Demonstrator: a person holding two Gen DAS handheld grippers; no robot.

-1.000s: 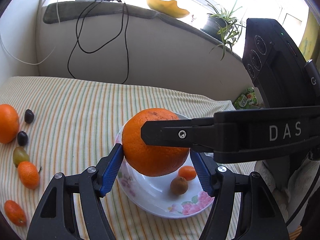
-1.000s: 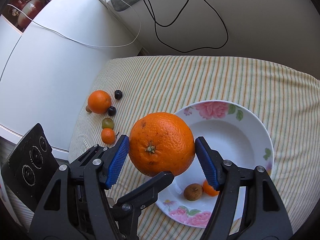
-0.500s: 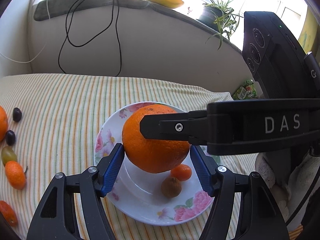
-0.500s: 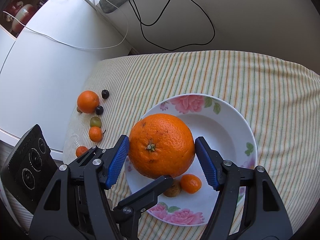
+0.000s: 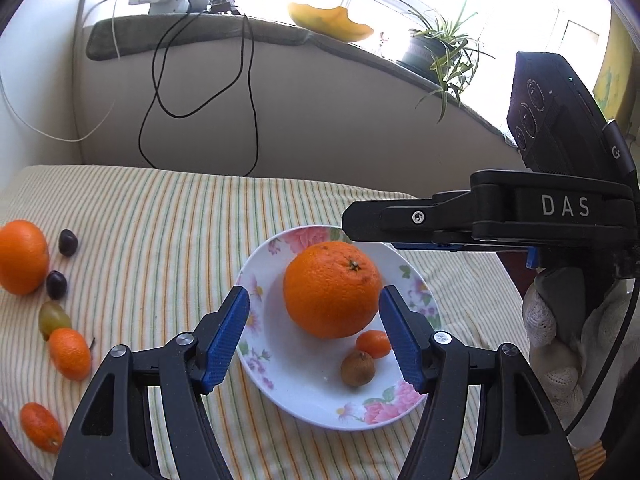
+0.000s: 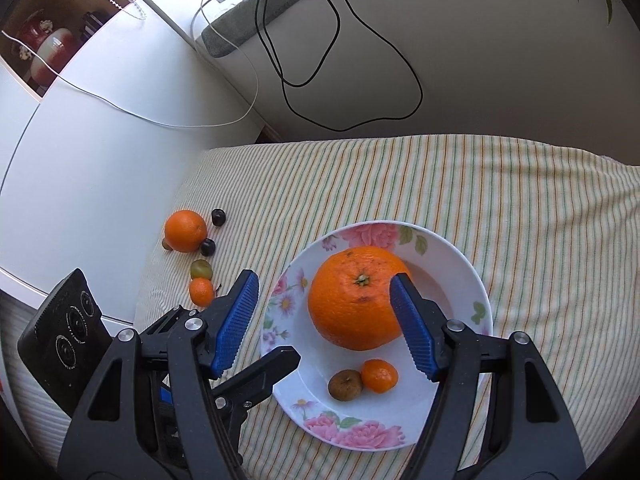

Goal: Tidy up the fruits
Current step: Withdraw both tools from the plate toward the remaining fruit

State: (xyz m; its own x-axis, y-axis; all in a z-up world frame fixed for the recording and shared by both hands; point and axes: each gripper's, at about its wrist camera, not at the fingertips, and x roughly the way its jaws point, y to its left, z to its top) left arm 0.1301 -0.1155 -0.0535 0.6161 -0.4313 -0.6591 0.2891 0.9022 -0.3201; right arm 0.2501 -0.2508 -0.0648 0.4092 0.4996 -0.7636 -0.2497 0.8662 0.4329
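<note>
Large round orange resting in the white floral-rimmed plate.
Left wrist view: left gripper open, empty, over the striped cloth; window ledge behind. Right wrist view: right gripper open, empty, by a white cabinet.

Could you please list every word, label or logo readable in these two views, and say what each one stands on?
"DAS": white capitals on the black arm of the right hand-held gripper, left wrist view.
"G": a partial white mark on the black camera body above it; the rest is unreadable.
Right wrist view: no legible text.
</note>
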